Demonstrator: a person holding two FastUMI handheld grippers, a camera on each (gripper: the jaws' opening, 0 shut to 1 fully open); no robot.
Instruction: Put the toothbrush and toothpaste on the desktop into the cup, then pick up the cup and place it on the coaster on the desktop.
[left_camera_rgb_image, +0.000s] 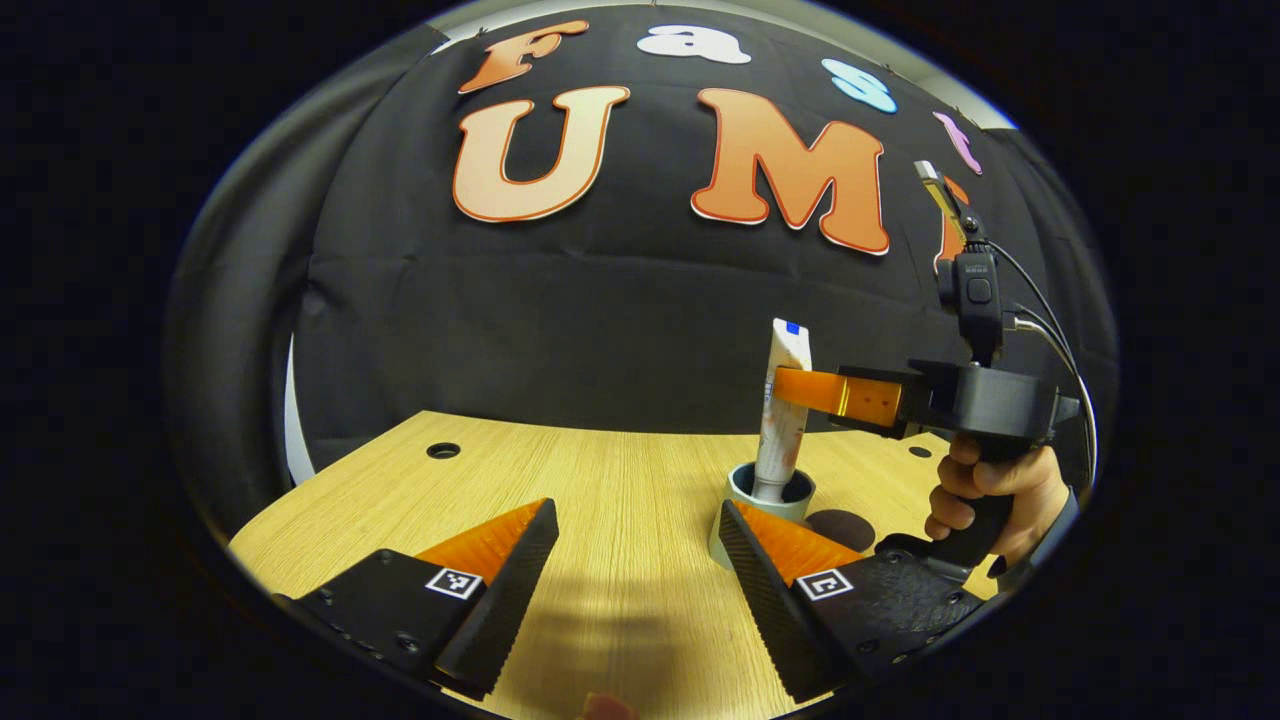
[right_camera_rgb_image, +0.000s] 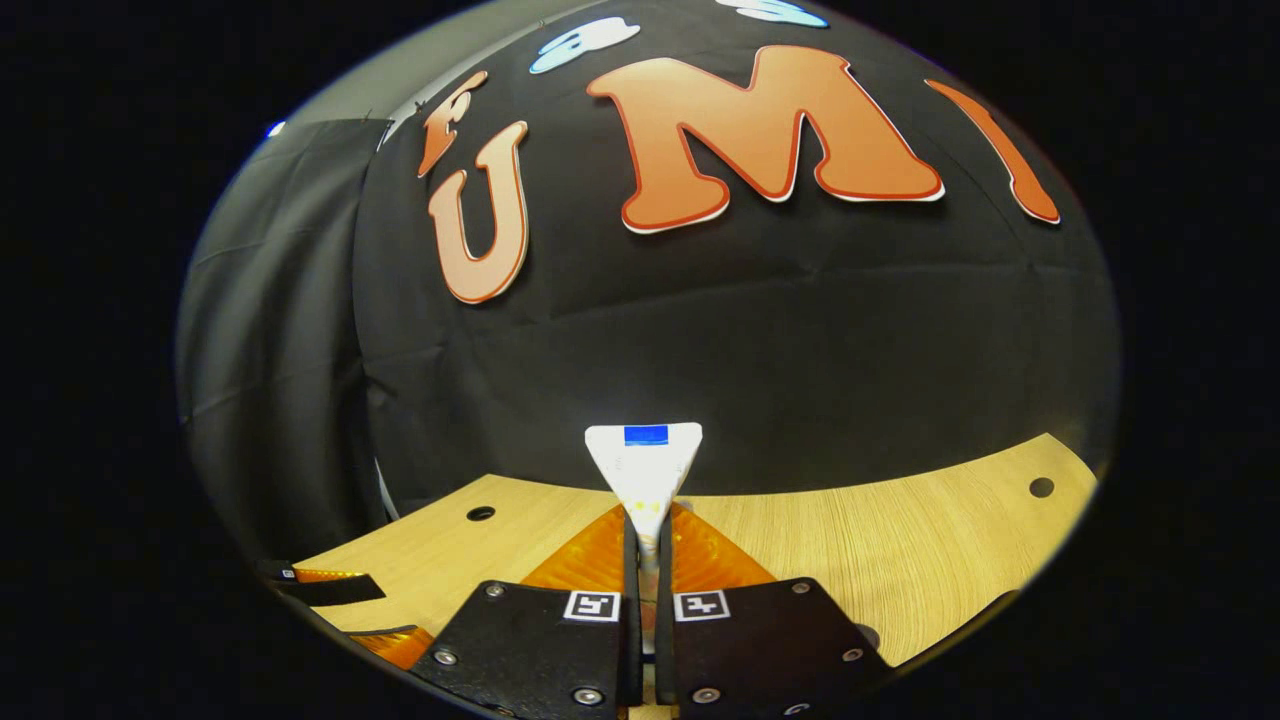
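Now my right claw (right_camera_rgb_image: 648, 560) is clenched on the toothpaste (right_camera_rgb_image: 645, 470), both fingers pressing its upper part, the tube upright with its lower end inside the cup (left_camera_rgb_image: 742, 492). My left claw (left_camera_rgb_image: 635, 560) is released, fingers spread wide just above the table (left_camera_rgb_image: 600, 470), the cup near its right finger. A dark round coaster (left_camera_rgb_image: 842, 528) lies just beside the cup.
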